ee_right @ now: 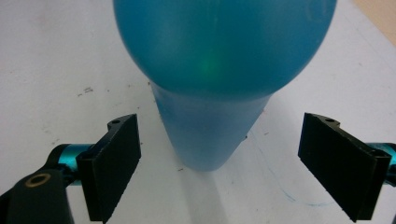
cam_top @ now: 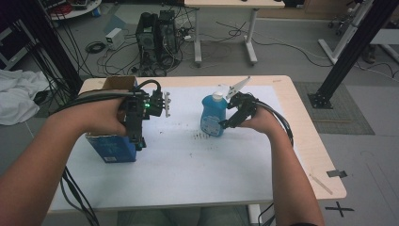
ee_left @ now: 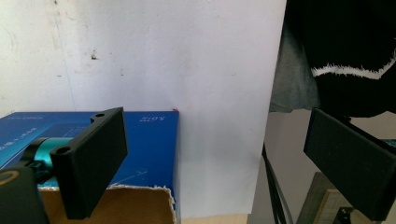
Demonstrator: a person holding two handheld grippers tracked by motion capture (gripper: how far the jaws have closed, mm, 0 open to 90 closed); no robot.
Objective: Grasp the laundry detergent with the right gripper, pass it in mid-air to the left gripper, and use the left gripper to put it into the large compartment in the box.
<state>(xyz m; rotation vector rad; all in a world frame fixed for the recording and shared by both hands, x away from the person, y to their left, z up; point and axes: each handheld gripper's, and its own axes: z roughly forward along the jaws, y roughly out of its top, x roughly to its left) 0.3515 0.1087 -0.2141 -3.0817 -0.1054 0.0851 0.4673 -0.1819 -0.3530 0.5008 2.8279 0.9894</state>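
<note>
- left tongs (cam_top: 165,104) sit over the open box (cam_top: 113,146), which stands on the bench (cam_top: 188,174) toward its left edge, under the left hand (cam_top: 101,117)
- bottle (cam_top: 212,115) stands upright on the bench, off to the right of the left tongs, clear of the box
- right tongs (cam_top: 229,110) are just right of the bottle; in the right gripper view the bottle sits between the two spread jaws, neither touching it
- behind the bench, on the floor: a computer tower (cam_top: 157,40) with loose cables, another table (cam_top: 226,28) further right
</note>
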